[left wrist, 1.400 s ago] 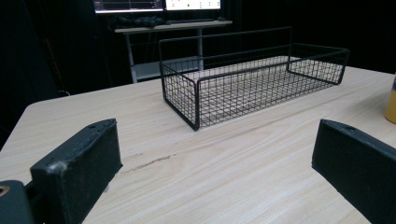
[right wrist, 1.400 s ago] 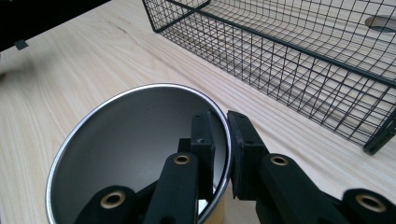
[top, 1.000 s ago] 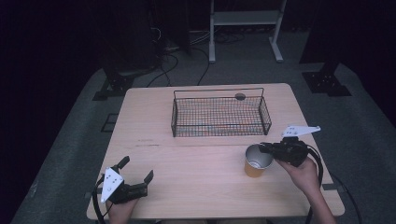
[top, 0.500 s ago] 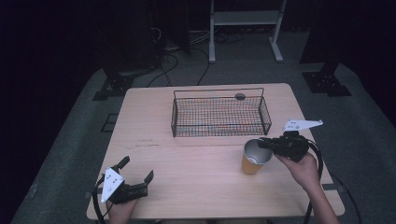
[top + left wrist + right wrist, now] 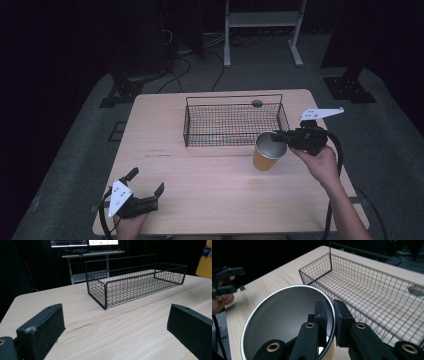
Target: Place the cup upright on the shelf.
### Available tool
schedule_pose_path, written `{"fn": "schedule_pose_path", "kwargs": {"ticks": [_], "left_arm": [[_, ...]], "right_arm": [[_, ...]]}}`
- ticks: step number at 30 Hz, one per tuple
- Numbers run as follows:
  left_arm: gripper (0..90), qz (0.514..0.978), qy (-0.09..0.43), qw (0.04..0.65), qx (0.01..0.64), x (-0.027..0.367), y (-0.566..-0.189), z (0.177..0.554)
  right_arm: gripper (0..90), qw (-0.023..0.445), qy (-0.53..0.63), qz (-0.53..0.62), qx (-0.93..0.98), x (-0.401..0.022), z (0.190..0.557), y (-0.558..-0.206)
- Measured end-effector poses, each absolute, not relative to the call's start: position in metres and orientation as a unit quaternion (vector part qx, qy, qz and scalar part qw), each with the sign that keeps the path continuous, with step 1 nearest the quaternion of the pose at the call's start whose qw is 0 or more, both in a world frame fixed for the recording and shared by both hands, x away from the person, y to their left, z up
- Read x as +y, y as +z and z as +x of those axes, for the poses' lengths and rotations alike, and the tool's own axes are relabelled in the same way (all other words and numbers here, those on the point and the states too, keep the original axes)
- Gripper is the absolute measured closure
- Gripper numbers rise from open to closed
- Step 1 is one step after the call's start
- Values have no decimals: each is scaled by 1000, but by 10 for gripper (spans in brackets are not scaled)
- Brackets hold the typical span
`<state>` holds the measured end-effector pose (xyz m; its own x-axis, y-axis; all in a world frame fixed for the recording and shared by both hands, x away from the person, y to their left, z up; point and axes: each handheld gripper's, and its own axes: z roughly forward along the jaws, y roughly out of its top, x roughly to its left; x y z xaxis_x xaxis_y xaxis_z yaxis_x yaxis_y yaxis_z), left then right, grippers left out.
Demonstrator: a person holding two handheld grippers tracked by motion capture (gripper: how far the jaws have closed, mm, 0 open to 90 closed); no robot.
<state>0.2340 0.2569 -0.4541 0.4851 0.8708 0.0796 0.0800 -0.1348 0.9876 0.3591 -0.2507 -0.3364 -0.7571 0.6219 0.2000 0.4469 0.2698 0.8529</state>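
- Cut off at the right edge of the left gripper view: a sliver of the orange cup (image 5: 205, 261), only part of its wall in frame.
- Hard to read in the high view: a small dark round spot (image 5: 257, 103) on the table (image 5: 210, 175) behind the basket, too small to identify.
- Orange paper-like cup (image 5: 267, 151) with silvery, smooth inside and thin pale rim, tilted, just in front of the basket's right end and seemingly raised off the tabletop.
- Right gripper (image 5: 333, 312) closed on the cup's rim, one black jaw inside, one outside.
- Left gripper (image 5: 147, 190) low at the near left corner of the table, jaws spread wide, nothing between them.
- Black wire-mesh basket (image 5: 233, 122), long and rectangular, empty, on the far middle of the table.
- Pale wood-grain tabletop, matte, with a faint dark scratch near the left jaw.
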Motion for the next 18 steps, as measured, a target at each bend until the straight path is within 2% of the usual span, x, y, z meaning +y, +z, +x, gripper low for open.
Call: {"fn": "schedule_pose_path", "kwargs": {"ticks": [7,18], "left_arm": [[1,663,359,551,358,257,-454,234],[1,661,359,552,360,259,-454,233]], "right_arm": [[813,95,499,331,795,-238,379,-311],[813,98,501,334,792,-222,404,-292]]}}
